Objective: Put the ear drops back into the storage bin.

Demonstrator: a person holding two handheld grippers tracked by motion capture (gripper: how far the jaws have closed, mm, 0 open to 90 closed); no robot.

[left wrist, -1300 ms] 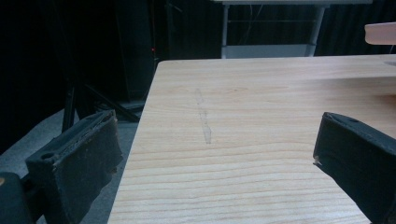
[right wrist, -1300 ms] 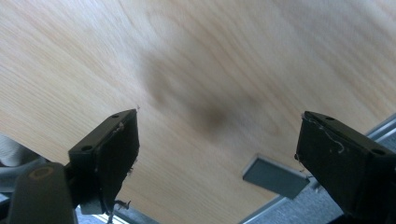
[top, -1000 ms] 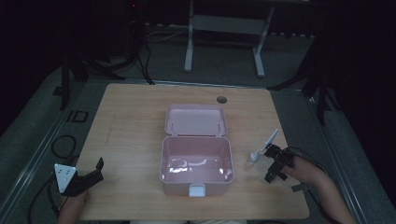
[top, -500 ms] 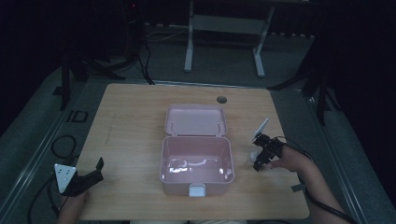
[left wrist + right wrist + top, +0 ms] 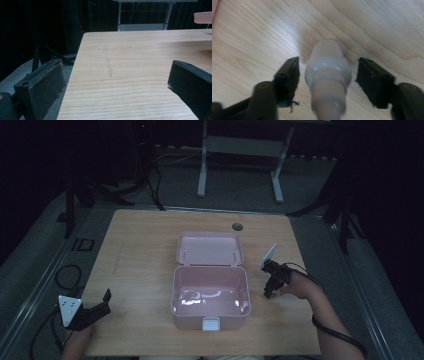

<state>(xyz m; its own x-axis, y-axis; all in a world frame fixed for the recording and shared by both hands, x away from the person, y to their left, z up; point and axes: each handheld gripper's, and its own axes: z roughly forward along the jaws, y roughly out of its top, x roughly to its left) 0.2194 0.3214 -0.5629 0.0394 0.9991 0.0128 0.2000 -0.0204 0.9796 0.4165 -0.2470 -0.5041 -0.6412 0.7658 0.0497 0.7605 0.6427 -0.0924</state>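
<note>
Dark room, wooden table [image 5: 140,265] mostly bare — plenty of free surface left of the pink box [image 5: 210,295], which sits open at centre, lid [image 5: 210,249] laid back. Right gripper [image 5: 328,72] just right of the box, jaws apart either side of a small white bottle [image 5: 328,70], not touching it. Left gripper [image 5: 95,307] at the near-left table edge, jaws wide apart, holding nothing.
</note>
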